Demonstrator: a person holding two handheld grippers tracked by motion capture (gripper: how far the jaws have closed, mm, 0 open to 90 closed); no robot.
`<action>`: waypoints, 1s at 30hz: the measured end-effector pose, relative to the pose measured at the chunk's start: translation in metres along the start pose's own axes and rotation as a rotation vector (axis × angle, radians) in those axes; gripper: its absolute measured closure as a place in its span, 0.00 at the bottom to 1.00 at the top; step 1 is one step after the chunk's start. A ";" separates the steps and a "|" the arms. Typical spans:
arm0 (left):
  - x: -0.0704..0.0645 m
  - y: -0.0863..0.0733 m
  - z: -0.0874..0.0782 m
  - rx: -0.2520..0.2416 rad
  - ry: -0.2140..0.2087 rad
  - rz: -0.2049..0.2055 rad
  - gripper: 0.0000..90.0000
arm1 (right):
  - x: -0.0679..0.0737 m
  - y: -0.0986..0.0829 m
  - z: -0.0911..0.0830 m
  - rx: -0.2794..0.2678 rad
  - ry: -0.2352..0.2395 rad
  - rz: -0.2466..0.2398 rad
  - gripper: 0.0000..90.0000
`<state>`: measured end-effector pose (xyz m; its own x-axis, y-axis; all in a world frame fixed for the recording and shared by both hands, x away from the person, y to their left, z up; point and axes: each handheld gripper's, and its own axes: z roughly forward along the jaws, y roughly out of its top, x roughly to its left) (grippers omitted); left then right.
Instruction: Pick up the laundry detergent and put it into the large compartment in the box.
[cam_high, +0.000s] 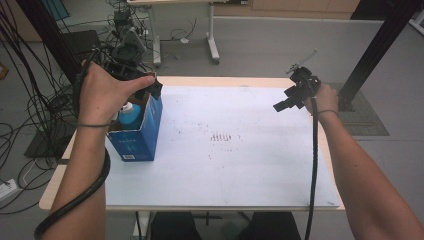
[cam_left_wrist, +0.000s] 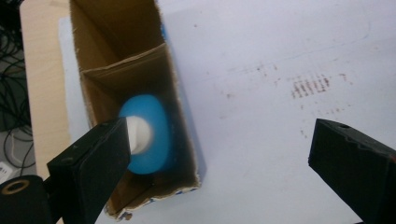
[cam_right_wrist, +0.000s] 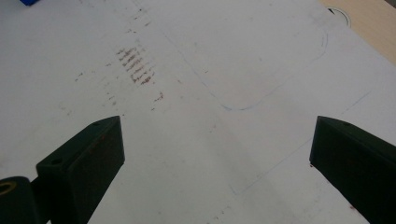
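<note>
Grey floor (cam_high: 280, 45) strewn with black cables (cam_high: 30, 105), a white-legged desk (cam_high: 210, 30) beyond the table (cam_high: 240, 165).

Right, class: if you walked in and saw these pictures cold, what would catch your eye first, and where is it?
First, the blue box standing open-topped at the table's left edge, with a blue bottle with a white cap upright in its near compartment. The left hand-held gripper hangs open just above the box, while the right hand-held gripper is open above the far right of the white sheet, which bears a patch of reddish marks at its middle.
</note>
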<state>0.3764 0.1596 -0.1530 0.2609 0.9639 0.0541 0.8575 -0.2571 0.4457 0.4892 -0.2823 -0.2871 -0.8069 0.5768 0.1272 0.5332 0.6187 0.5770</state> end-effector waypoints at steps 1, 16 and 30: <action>-0.002 0.000 -0.001 -0.003 -0.010 0.008 0.07 | 0.000 0.000 0.000 -0.003 0.002 0.000 0.03; -0.046 -0.001 -0.007 0.017 -0.102 0.143 0.07 | 0.005 0.001 -0.005 -0.002 -0.006 -0.002 0.03; -0.074 -0.007 0.016 0.058 -0.154 0.209 0.07 | 0.008 0.004 -0.006 -0.001 -0.009 -0.012 0.03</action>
<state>0.3585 0.0889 -0.1740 0.4955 0.8686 0.0010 0.8009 -0.4573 0.3866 0.4833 -0.2780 -0.2792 -0.8111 0.5739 0.1129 0.5231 0.6253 0.5792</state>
